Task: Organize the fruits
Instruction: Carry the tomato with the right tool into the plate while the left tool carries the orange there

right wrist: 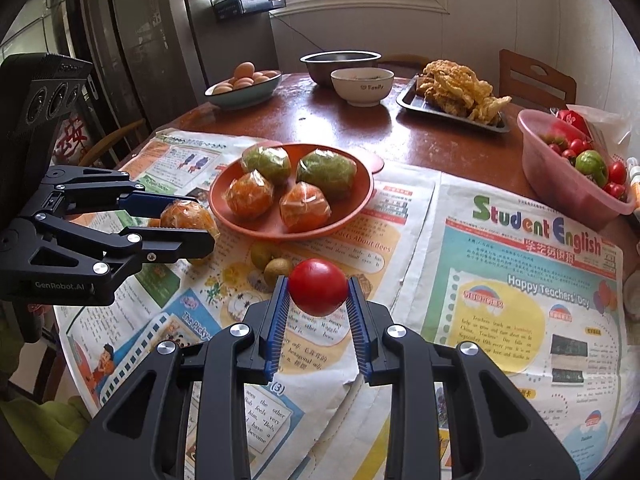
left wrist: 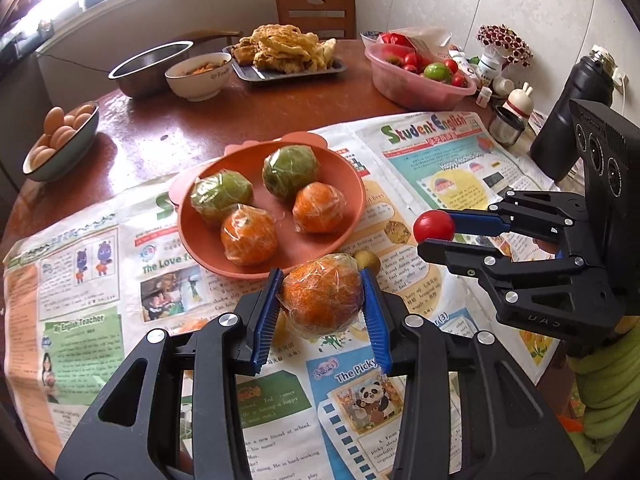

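My left gripper [left wrist: 322,292] is shut on a plastic-wrapped orange [left wrist: 320,294] and holds it above the newspaper, just in front of the orange plate [left wrist: 348,216]. The plate holds two wrapped oranges [left wrist: 248,234] and two wrapped green fruits [left wrist: 290,170]. My right gripper [right wrist: 318,288] is shut on a red tomato [right wrist: 318,286] above the newspaper. In the left wrist view the right gripper [left wrist: 434,236] sits to the right with the tomato [left wrist: 433,227]. In the right wrist view the left gripper [right wrist: 188,220] holds its orange [right wrist: 184,216] at the left. Two small greenish fruits [right wrist: 270,262] lie on the paper.
A pink basin [right wrist: 560,184] of tomatoes and a green fruit stands at the right. A bowl of eggs [right wrist: 244,84], a steel bowl [right wrist: 340,60], a white bowl [right wrist: 362,86] and a tray of fried food [right wrist: 452,108] stand at the back. A black flask [left wrist: 572,120] and small bottles stand far right.
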Tool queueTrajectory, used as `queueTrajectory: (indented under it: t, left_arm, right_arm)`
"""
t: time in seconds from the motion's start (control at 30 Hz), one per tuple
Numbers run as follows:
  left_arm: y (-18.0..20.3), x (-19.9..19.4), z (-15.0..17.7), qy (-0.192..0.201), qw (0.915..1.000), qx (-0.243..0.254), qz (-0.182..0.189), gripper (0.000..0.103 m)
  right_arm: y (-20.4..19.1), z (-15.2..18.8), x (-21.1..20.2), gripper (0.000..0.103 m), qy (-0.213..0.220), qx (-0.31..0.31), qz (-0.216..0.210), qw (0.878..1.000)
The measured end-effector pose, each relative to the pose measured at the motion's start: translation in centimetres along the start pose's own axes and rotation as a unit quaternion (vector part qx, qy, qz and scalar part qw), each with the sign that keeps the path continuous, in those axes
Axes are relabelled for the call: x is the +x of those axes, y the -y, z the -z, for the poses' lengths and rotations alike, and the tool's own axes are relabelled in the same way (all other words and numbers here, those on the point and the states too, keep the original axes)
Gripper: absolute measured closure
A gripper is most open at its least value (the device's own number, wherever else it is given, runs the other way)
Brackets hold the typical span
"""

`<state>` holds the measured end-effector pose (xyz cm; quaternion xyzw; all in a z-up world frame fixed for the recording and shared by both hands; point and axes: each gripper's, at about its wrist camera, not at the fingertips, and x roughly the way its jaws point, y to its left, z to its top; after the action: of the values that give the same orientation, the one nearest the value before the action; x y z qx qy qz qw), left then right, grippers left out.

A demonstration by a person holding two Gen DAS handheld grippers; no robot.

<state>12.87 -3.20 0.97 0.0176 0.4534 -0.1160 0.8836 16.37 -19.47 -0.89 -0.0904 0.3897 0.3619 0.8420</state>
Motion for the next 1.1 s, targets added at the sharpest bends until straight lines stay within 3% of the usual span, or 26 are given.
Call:
queueTrajectory:
  t: [0.67, 1.1]
  left_arm:
    - [-1.0, -0.3, -2.2, 0.020, 0.9998, -0.008, -0.002, 0.072]
    - [-0.6, 1.2, -2.8, 0.015, 0.9998, -0.008, 0.005, 0.072]
  right_arm:
    - [1.7, -5.0, -1.3, 0.075, 0.038, -0.007, 0.012, 0.999]
    - [2.5, -6.9, 0.1, 0.075, 0.035, -0.008, 0.004, 0.999]
